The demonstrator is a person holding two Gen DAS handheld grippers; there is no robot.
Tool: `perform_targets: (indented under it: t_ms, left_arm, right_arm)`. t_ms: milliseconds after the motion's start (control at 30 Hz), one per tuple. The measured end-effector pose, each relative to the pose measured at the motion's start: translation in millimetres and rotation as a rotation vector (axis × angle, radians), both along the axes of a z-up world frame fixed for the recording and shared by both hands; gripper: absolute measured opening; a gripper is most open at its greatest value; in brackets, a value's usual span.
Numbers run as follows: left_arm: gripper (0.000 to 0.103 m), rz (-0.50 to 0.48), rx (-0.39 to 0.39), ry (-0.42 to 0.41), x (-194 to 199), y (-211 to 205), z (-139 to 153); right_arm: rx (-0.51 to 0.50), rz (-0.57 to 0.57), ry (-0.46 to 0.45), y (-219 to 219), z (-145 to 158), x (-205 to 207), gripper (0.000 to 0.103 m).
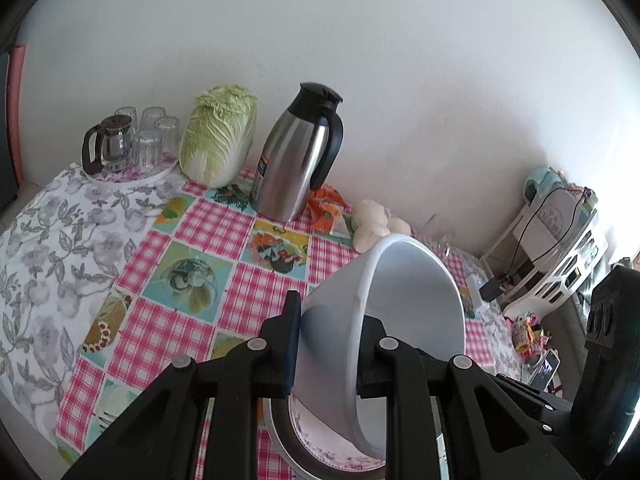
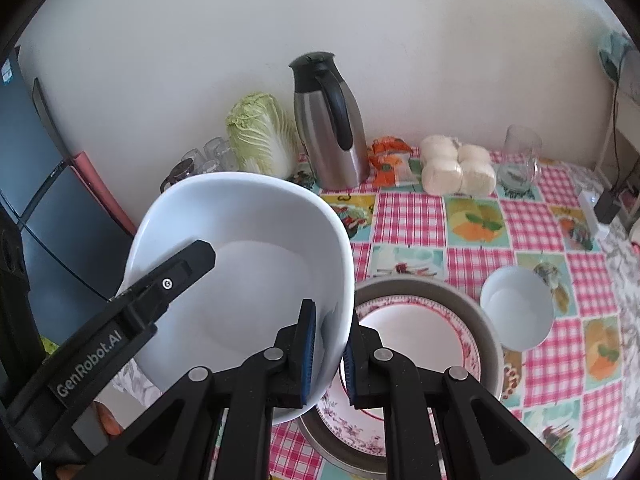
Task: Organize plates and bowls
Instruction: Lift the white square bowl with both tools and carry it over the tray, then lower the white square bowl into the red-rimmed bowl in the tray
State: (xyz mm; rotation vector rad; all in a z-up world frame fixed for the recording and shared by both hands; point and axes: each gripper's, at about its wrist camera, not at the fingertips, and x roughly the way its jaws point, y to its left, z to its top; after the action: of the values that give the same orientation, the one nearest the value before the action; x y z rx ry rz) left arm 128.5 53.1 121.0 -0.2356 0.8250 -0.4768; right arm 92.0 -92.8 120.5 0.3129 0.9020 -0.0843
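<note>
Both grippers hold one large white bowl (image 2: 248, 264) above the table. My right gripper (image 2: 330, 354) is shut on its right rim. My left gripper (image 1: 328, 344) is shut on its opposite rim; its finger (image 2: 188, 264) shows inside the bowl in the right wrist view. The bowl (image 1: 408, 300) is tilted on edge in the left wrist view. Below it lies a floral-rimmed plate (image 2: 416, 344) inside a grey metal dish (image 2: 476, 312), also showing in the left wrist view (image 1: 320, 448). A small white bowl (image 2: 518, 312) stands to the right of the dish.
Along the wall stand a steel thermos jug (image 2: 330, 128), a napa cabbage (image 2: 262, 140), steamed buns (image 2: 456, 168), a glass mug (image 2: 520, 160) and a tray of glasses with a teapot (image 1: 128, 144). A white shelf cart (image 1: 560, 248) stands beyond the table's right end.
</note>
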Motion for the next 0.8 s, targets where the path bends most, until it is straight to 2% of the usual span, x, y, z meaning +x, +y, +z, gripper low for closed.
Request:
perform_targets:
  t_ms: [367, 800]
  left_arm:
    - [0.022, -0.044, 0.090, 0.017, -5, -40, -12]
    - [0.022, -0.098, 0.155, 0.022, -16, -82, -19]
  right_arm:
    - [0.061, -0.031, -0.020, -28, -25, -14, 0.014]
    - [0.093, -0.093, -0.018, -67, -30, -30, 0.014]
